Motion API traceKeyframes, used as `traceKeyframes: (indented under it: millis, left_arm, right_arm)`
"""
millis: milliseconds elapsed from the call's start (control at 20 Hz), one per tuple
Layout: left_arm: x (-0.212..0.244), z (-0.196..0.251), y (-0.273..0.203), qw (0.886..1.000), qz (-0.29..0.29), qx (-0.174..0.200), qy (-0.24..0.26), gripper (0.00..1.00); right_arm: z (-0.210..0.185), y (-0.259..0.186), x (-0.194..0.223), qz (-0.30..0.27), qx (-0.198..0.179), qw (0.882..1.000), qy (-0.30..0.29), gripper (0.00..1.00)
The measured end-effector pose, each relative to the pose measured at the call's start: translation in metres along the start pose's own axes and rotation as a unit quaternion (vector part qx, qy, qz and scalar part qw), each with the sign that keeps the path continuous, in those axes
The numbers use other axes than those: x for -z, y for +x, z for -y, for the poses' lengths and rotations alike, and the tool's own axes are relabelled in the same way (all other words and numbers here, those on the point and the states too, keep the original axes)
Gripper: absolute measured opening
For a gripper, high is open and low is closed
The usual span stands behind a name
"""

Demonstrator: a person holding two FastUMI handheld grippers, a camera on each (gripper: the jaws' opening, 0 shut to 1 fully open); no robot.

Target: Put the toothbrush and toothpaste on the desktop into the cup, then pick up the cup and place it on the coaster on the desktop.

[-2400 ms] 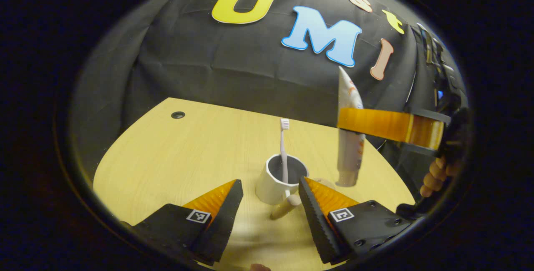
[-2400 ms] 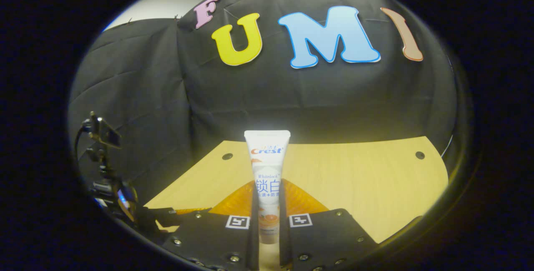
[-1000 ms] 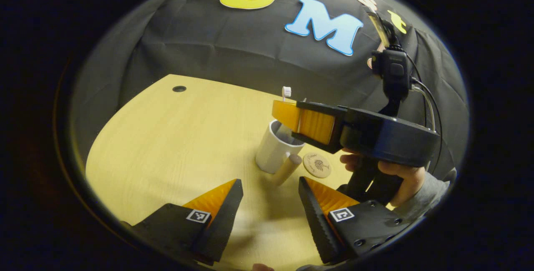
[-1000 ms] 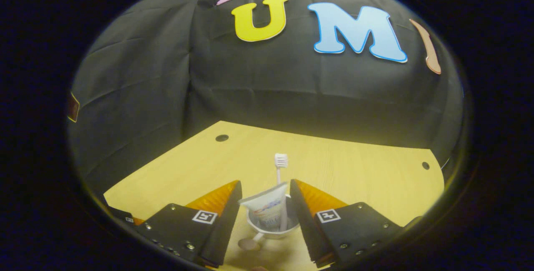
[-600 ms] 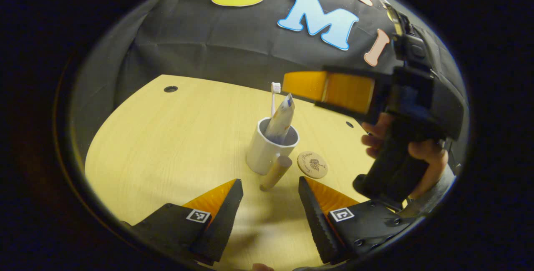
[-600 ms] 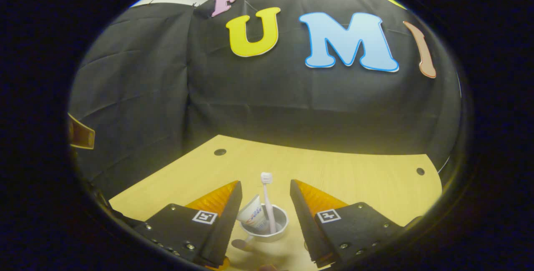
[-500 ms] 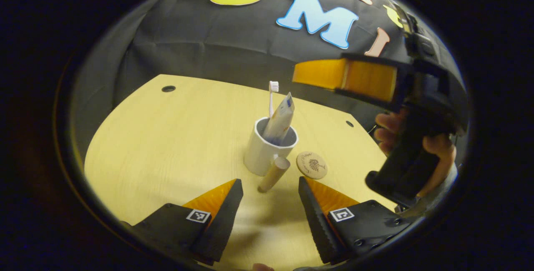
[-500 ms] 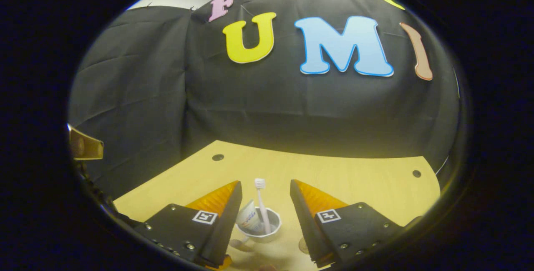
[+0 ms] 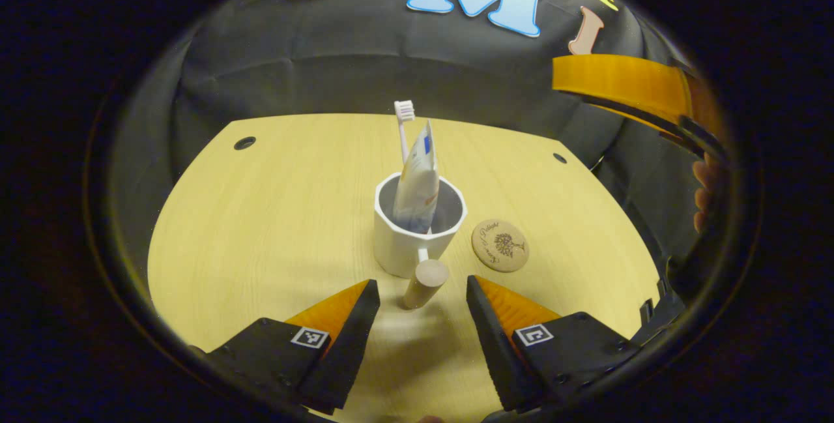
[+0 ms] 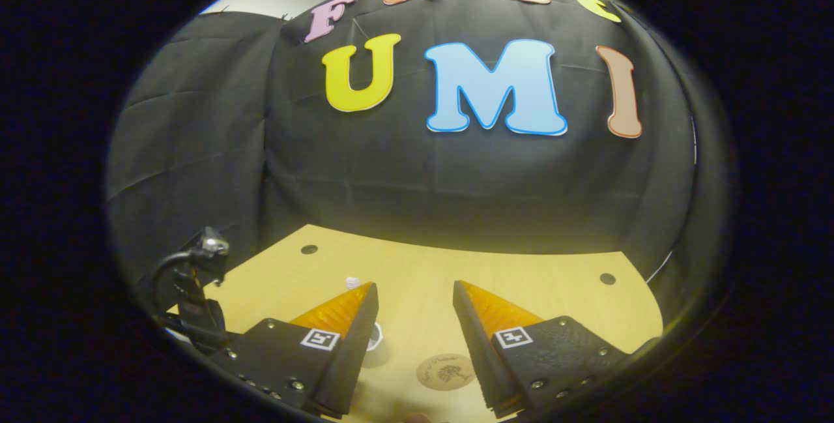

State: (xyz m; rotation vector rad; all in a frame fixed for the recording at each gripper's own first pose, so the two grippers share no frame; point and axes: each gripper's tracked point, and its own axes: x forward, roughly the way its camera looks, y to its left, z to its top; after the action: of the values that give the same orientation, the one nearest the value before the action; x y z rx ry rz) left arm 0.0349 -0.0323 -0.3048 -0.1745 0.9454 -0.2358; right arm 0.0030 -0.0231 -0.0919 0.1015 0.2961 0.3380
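Observation:
A white cup [image 9: 417, 235] with a round wooden handle [image 9: 423, 283] stands mid-desk in the left gripper view. A toothbrush [image 9: 403, 124] and a toothpaste tube [image 9: 417, 182] stand upright inside it. A round wooden coaster [image 9: 500, 245] lies on the desk just right of the cup, apart from it. My left gripper [image 9: 417, 292] is open, its fingers on either side of the handle, short of touching it. My right gripper [image 10: 410, 298] is open with nothing between its fingers and hovers high; its orange finger [image 9: 619, 84] shows at upper right. The coaster [image 10: 445, 371] lies below it, with the cup's rim [image 10: 374, 339] and the toothbrush head [image 10: 352, 281] peeking past its left finger.
The light wooden desk [image 9: 280, 214] has small cable holes [image 9: 245, 143] near its back corners. Black cloth walls close behind it. A hand [image 9: 705, 188] holds the right gripper at the right edge. The left gripper's cable and mount [image 10: 189, 286] show at lower left.
The right gripper let go of the toothpaste in the cup, then rose and drew back to the right. The left gripper has come round to face the cup's handle.

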Motion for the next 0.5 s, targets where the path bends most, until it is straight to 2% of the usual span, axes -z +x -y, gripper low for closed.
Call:
traceKeyframes:
  millis: [50,100,250,500]
  left_arm:
    - [0.001,0.0,0.004,1.0,-0.014,-0.001,0.003,0.94]
    - [0.0,-0.002,0.009,1.0,-0.028,-0.005,0.007,0.89]
    - [0.004,-0.007,0.026,0.998,-0.067,-0.015,0.009,0.88]
    - [0.001,-0.005,0.047,0.992,-0.118,-0.011,-0.03,0.88]
  right_arm:
    - [0.004,-0.003,0.002,-0.001,0.004,1.0,0.0,0.71]
    - [0.009,-0.008,0.004,-0.004,0.007,1.0,0.0,0.71]
    - [0.025,-0.02,0.014,-0.011,0.02,1.0,0.001,0.72]
    - [0.059,-0.037,0.058,-0.059,0.045,0.997,0.03,0.72]
